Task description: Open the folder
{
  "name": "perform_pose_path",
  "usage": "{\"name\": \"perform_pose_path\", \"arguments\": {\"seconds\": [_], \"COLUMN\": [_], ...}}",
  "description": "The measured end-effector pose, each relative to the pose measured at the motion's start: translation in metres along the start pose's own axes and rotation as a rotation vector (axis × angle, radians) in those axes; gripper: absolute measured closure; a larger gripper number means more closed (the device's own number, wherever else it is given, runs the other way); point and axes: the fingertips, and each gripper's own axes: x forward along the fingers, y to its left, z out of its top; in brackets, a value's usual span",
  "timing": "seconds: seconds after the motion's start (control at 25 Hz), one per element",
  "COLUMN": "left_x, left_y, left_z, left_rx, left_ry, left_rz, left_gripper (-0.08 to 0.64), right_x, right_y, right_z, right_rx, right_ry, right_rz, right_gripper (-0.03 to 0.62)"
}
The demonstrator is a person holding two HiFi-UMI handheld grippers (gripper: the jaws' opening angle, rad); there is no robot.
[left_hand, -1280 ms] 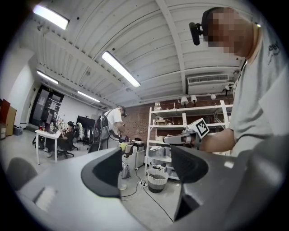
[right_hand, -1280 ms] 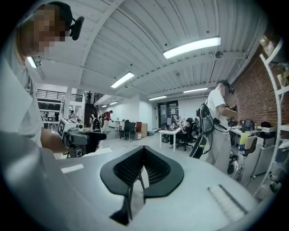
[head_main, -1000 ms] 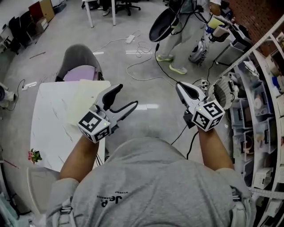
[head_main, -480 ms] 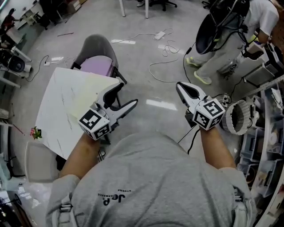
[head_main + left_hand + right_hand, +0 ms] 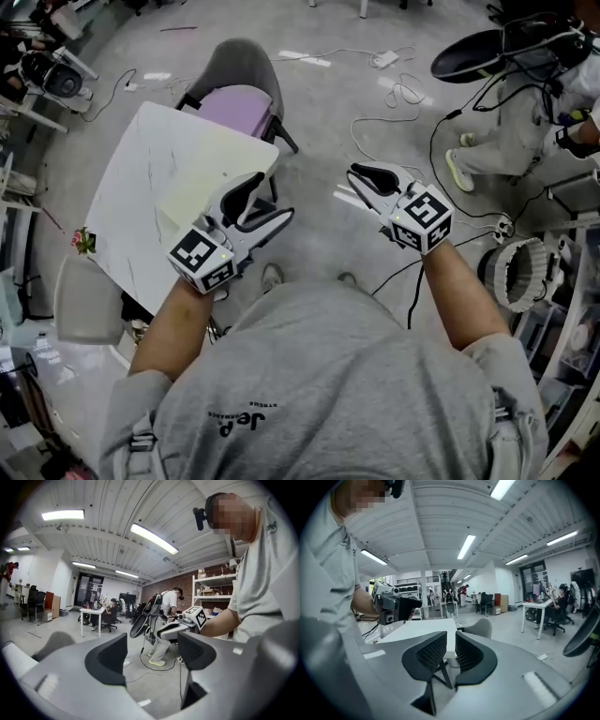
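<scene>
Left tool [image 5: 270, 199] spread wide, empty; right tool [image 5: 359, 174] jaws just parting to slim gap, nothing betw. them; pale-yellow folder [image 5: 202, 178] flat on white bench [image 5: 122, 220] near left tool, untouched.

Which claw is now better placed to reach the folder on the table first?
Left. The left claw hangs open next to the yellow folder on the white table; the right claw, its jaws just starting to open, is over the floor.
</scene>
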Motion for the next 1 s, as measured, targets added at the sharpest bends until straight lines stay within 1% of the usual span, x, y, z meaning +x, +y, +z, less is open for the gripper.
{"name": "perform_pose_path", "arguments": {"seconds": [0.08, 0.16, 0.32, 0.44, 0.52, 0.64, 0.84, 0.92, 1.0], "left_x": [-0.013, -0.027, -0.051, -0.064, -0.071, -0.085, -0.099, -0.104, -0.107], "left_y": [0.018, 0.036, 0.07, 0.084, 0.095, 0.111, 0.121, 0.124, 0.127], "left_z": [-0.01, -0.02, -0.044, -0.064, -0.075, -0.092, -0.114, -0.12, -0.126], "left_rx": [-0.005, -0.012, -0.002, -0.007, -0.015, -0.047, -0.079, -0.078, -0.076], "left_ry": [0.005, 0.016, 0.055, 0.077, 0.087, 0.121, 0.112, 0.103, 0.097], "left_rz": [0.005, 0.003, -0.008, -0.011, -0.005, 0.036, 0.057, 0.062, 0.069], "left_gripper": [0.175, 0.175, 0.175, 0.175, 0.175, 0.175, 0.175, 0.175, 0.176], "right_x": [0.035, 0.069, 0.136, 0.176, 0.202, 0.232, 0.261, 0.27, 0.273], "right_y": [0.011, 0.021, 0.032, 0.038, 0.038, 0.041, 0.056, 0.07, 0.096], "right_z": [-0.008, -0.02, -0.049, -0.073, -0.086, -0.104, -0.13, -0.133, -0.131], "right_rx": [-0.032, -0.042, -0.064, -0.093, -0.099, -0.064, 0.001, -0.02, -0.075], "right_ry": [0.042, 0.086, 0.17, 0.236, 0.267, 0.296, 0.322, 0.317, 0.296], "right_rz": [0.05, 0.095, 0.169, 0.198, 0.198, 0.183, 0.113, 0.105, 0.163], "right_gripper": [0.527, 0.474, 0.362, 0.316, 0.305, 0.304, 0.256, 0.252, 0.255]}}
